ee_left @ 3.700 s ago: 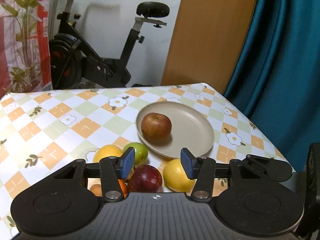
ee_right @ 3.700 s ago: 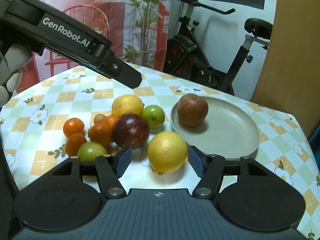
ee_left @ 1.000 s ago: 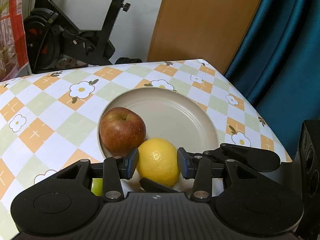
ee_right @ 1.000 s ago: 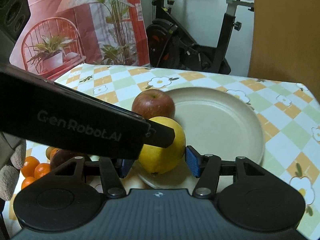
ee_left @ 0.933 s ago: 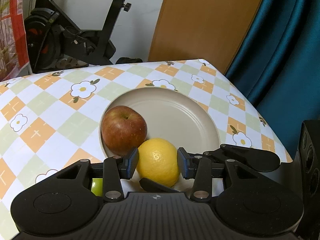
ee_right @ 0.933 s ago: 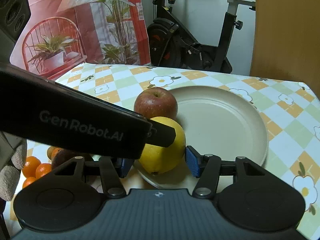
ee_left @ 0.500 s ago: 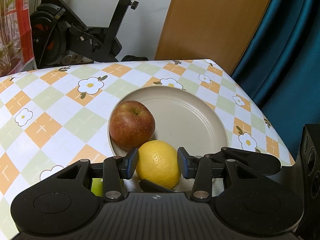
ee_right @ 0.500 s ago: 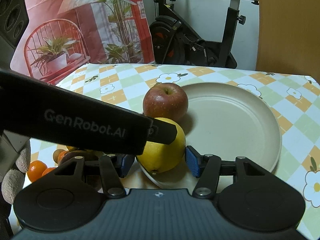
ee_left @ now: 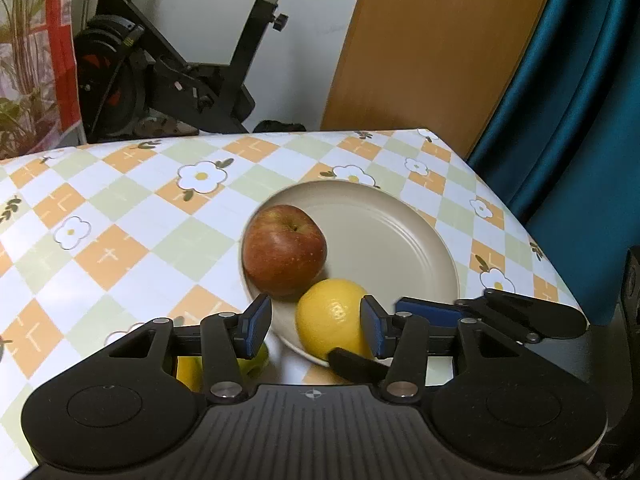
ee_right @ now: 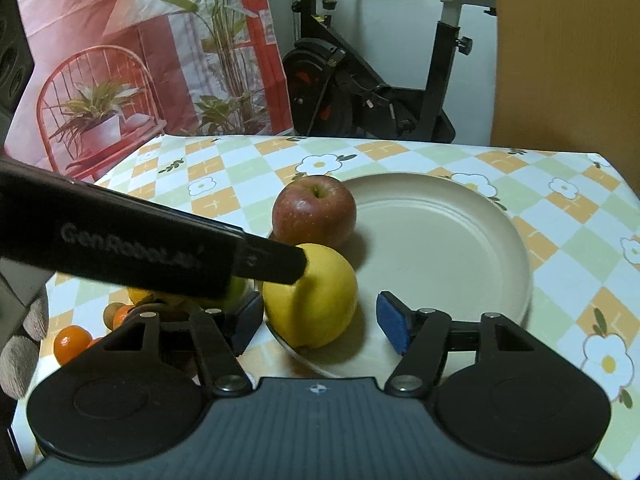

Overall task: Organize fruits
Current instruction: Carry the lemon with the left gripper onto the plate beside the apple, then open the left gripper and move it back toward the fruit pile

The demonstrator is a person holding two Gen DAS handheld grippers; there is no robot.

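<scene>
A beige plate holds a red apple on its left side. A yellow lemon rests on the plate's near rim, touching the apple. My left gripper is open; the lemon sits between its blue pads, against the right one. My right gripper is open around the same lemon, with a gap at the right pad. The left gripper's finger crosses the right wrist view and touches the lemon's top.
Small oranges and other fruit lie left of the plate, partly hidden by the grippers. A green fruit and a yellow one lie under the left gripper. The table's far and right edges are close to the plate. An exercise bike stands beyond.
Both grippers carried the lemon onto the plate beside the apple. In the last half second both have opened and the lemon rests on the rim.
</scene>
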